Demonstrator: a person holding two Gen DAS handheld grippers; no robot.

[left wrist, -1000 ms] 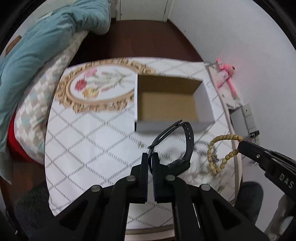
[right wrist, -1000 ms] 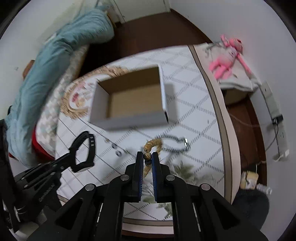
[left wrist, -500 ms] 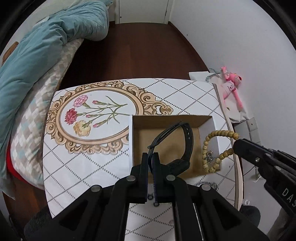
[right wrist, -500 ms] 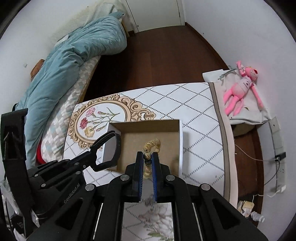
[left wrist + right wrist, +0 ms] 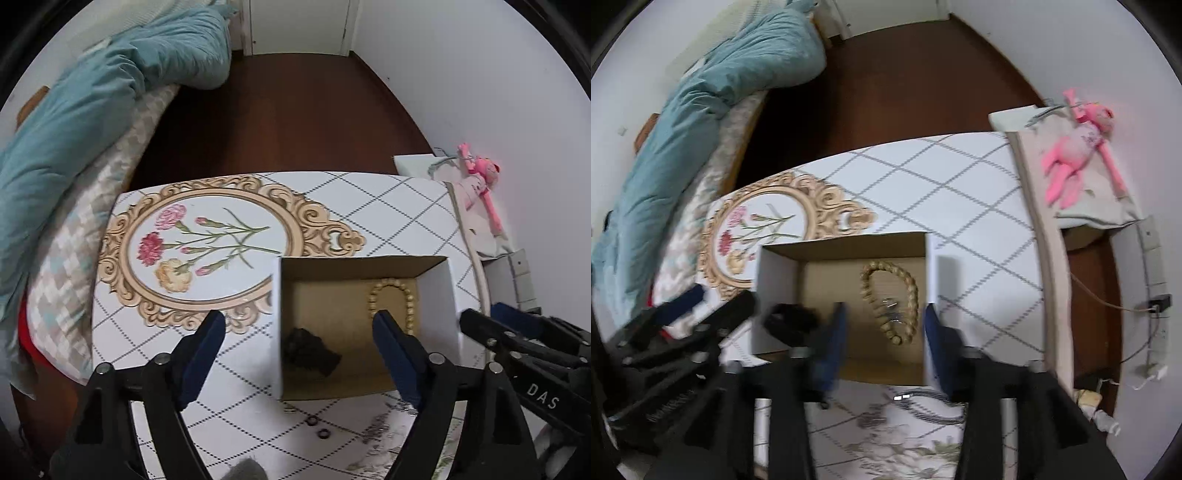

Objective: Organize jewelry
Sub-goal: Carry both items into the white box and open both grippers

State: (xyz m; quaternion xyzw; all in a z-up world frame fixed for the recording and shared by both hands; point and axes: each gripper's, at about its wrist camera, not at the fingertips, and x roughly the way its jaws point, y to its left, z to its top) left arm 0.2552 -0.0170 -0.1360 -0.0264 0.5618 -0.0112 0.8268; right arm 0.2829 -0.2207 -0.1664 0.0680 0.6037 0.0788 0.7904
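Note:
An open cardboard box [image 5: 437,295] [image 5: 775,266] sits on the patterned table. Inside lie a black strap [image 5: 312,350] [image 5: 790,321] at the left and a tan bead bracelet [image 5: 391,306] [image 5: 892,295] at the right. My left gripper [image 5: 299,328] hangs open and empty above the box's left part. My right gripper [image 5: 882,325] hangs open and empty above the bracelet; it also shows in the left wrist view [image 5: 480,325] past the box's right wall. Two small dark rings [image 5: 318,426] lie on the table in front of the box.
A silver chain [image 5: 931,402] lies on the table near the box's front. The tablecloth has a gold-framed flower print [image 5: 207,254]. A bed with a teal duvet [image 5: 92,110] is at the left. A pink plush toy [image 5: 1078,144] lies on a side stand at the right.
Both grippers opened above the box. The black strap and the bead bracelet dropped from them and now lie on the box floor.

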